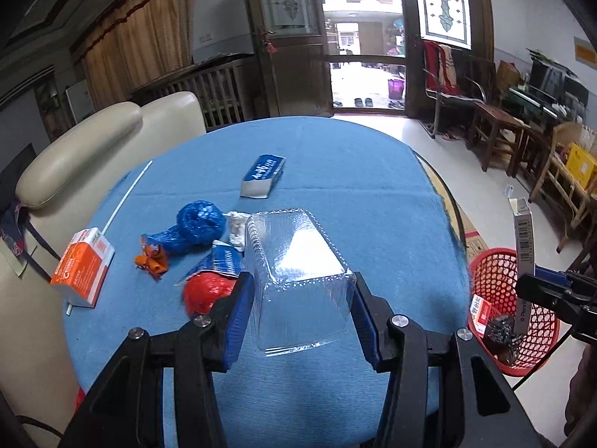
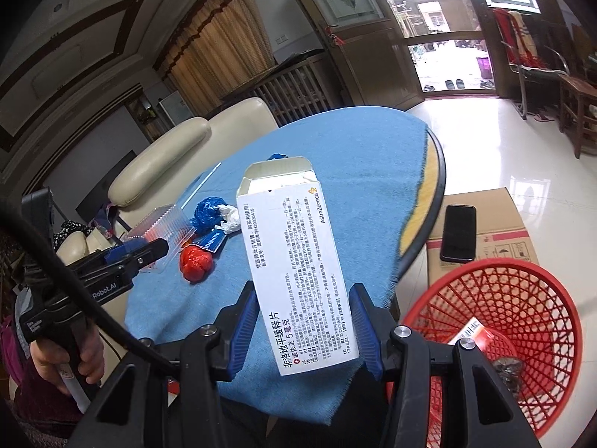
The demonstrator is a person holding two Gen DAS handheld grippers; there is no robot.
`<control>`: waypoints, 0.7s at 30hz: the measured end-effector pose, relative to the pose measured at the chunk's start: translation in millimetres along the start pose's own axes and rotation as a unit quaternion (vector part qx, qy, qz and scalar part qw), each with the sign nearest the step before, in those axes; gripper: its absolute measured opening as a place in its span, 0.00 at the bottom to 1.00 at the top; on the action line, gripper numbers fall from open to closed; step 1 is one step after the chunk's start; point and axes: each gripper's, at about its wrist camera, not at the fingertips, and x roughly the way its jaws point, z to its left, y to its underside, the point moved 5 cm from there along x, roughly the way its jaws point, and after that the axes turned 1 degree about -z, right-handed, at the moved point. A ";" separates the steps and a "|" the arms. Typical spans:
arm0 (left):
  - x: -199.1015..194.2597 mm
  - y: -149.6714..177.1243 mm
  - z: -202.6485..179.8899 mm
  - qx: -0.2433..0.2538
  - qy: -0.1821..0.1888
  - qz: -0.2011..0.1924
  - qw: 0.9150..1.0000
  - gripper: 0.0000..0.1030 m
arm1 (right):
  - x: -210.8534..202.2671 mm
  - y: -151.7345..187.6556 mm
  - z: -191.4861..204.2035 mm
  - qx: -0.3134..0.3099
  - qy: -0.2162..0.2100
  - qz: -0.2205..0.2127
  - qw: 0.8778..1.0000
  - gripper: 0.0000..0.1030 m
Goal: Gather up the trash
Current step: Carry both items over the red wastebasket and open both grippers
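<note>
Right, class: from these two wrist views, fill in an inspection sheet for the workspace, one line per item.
Surface: round table under a blue cloth.
Job's things: clear plastic container between the left gripper fingers; white medicine box, top flap open, in the right gripper; red basket on the floor, some trash already inside.
Clutter: orange box, blue box, blue bag, red bag, white straw.
Grippers: both closed on their items.
Cables: black cable across the right view.
Surroundings: cream sofa, cardboard box with phone, open door.

Red mesh basket (image 2: 496, 321), blue tablecloth (image 1: 335, 164), white printed box (image 2: 298, 261).
</note>
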 end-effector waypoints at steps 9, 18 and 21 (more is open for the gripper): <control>-4.2 3.4 -36.3 0.026 0.014 0.002 1.000 0.52 | -17.6 8.4 -18.8 0.014 0.007 -0.007 1.000 0.51; -4.8 5.9 -64.1 0.043 0.033 0.009 0.998 0.52 | -36.1 16.8 -39.0 0.031 0.018 -0.014 0.999 0.51; -6.4 7.8 -73.4 0.051 0.045 0.010 0.998 0.52 | -39.5 19.2 -43.5 0.036 0.020 -0.015 0.999 0.51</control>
